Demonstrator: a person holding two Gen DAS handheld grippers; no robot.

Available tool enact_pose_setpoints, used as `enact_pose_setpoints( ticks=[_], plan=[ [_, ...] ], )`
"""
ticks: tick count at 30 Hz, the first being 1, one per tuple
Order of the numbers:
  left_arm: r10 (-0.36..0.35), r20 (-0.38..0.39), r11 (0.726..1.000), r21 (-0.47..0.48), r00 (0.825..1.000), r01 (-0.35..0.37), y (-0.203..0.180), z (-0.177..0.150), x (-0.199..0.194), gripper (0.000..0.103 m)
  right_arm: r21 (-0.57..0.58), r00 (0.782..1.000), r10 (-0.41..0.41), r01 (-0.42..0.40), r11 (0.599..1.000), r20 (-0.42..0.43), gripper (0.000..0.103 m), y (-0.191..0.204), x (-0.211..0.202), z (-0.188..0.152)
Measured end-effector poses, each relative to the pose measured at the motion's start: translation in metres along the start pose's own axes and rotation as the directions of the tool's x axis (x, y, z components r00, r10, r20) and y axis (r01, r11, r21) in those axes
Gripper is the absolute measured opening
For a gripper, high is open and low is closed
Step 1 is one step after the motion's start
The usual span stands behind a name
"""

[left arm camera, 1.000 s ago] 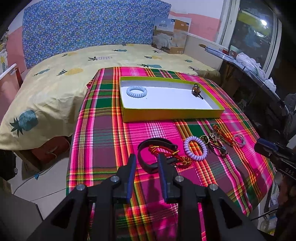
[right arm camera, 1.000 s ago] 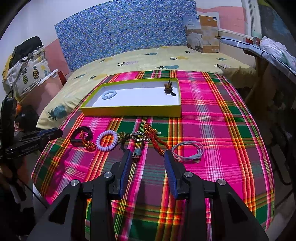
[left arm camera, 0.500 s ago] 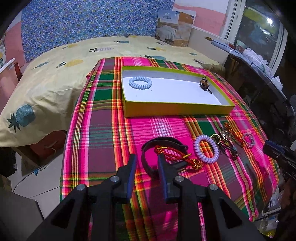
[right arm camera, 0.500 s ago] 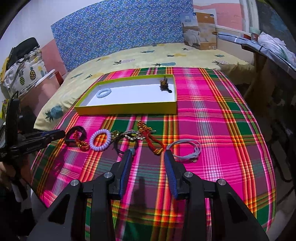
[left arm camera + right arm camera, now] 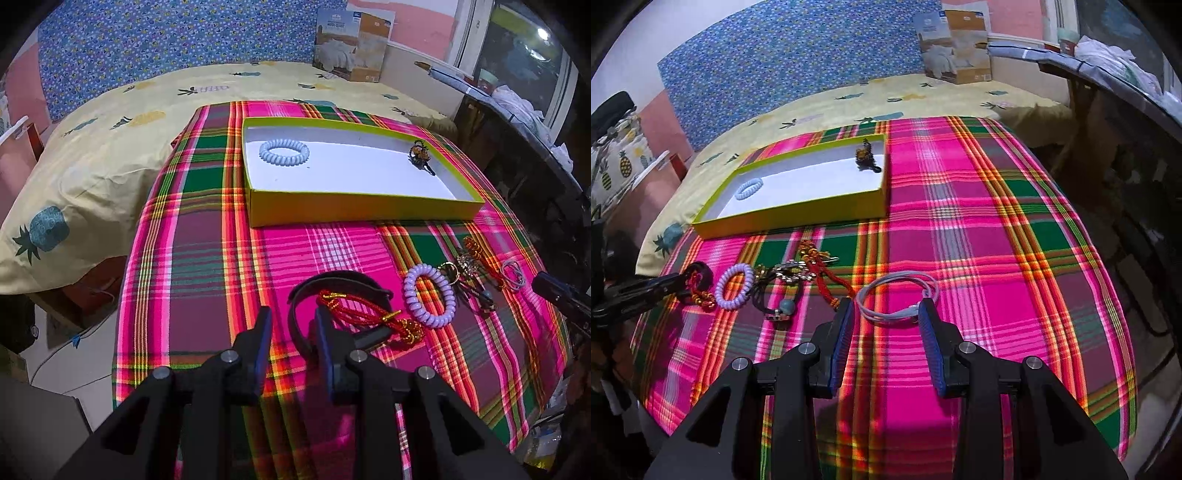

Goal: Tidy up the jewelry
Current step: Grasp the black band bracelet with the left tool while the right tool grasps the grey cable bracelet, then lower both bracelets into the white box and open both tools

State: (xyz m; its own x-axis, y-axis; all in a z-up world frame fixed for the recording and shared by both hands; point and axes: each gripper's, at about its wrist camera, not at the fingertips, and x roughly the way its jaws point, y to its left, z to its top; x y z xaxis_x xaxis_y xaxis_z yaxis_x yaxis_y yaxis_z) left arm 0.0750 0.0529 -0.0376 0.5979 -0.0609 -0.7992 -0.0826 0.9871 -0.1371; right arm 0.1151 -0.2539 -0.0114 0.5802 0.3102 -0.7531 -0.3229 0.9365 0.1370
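A yellow-green tray [image 5: 362,210] [image 5: 798,218] lies on the plaid cloth and holds a lilac coil band [image 5: 283,152] and a dark charm [image 5: 419,153]. Nearer lie a black band [image 5: 332,290] with a red-gold cord [image 5: 369,317], a second lilac coil band [image 5: 428,295] [image 5: 735,286], a tangle of keychains [image 5: 790,280] and a grey hair tie [image 5: 897,297]. My left gripper [image 5: 291,321] is open, its jaws straddling the black band's left edge. My right gripper [image 5: 888,314] is open around the grey hair tie's near side.
The plaid cloth [image 5: 979,229] covers a small table against a yellow pineapple bedspread [image 5: 110,140]. A cardboard box [image 5: 351,44] stands at the back. A dark desk [image 5: 1126,110] with clutter is on the right. The floor drops off at left [image 5: 55,350].
Both grippers have moved forward and lower. The left jaws reached the black band. The right gripper shifted right and opened wider around the grey hair tie.
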Motion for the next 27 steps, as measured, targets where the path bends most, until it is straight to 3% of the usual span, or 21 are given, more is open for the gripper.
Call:
enact_pose_setpoints(
  ticks=[6,27],
  plan=[
    [0.011,0.012,0.999,0.042,1.000,-0.011,-0.007,0.000,0.002,0.005,-0.032,0.999,0.040,-0.040,0.999,-0.007,0.037,0.012,0.007,0.001],
    [-0.045,0.160,0.999,0.031,0.986,0.041,-0.008,0.010,-0.055,0.004,0.018,1.000,-0.013,0.013,1.000,-0.006,0.037,-0.010,0.012,0.003]
  ],
)
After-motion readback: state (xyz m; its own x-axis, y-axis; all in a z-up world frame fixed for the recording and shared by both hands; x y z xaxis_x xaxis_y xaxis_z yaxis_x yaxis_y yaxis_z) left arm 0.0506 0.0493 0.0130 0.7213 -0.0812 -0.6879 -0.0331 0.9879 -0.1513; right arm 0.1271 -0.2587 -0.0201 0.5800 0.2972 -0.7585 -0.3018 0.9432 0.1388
